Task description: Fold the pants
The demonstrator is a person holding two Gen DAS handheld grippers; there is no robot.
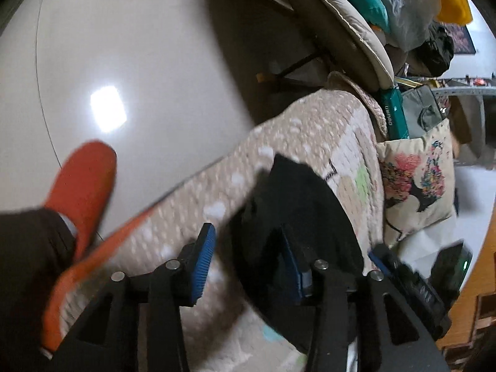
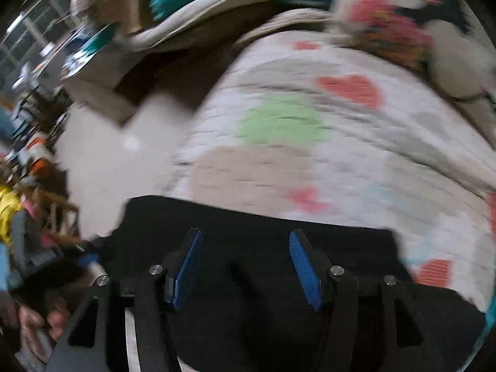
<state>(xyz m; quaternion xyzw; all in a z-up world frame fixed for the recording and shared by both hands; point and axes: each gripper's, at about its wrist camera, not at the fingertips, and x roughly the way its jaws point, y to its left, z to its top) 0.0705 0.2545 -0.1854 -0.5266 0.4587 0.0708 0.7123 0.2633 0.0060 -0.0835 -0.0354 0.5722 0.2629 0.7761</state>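
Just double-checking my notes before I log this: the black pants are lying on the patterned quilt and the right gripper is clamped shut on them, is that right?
Not quite. The black pants do lie on the patterned quilt, but the right gripper is not clamped on them: its blue pads stand apart with nothing pinched between them, open above the fabric. The right wrist view shows this.

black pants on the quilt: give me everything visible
The black pants look like soft, matte dark fabric, lying flat as a compact, roughly rectangular bundle with a straight far edge, apparently already folded. They rest on the patterned quilt, near its edge by the floor. Both grippers are open above them; no fingers pinch the cloth. Blur hides seams and details.
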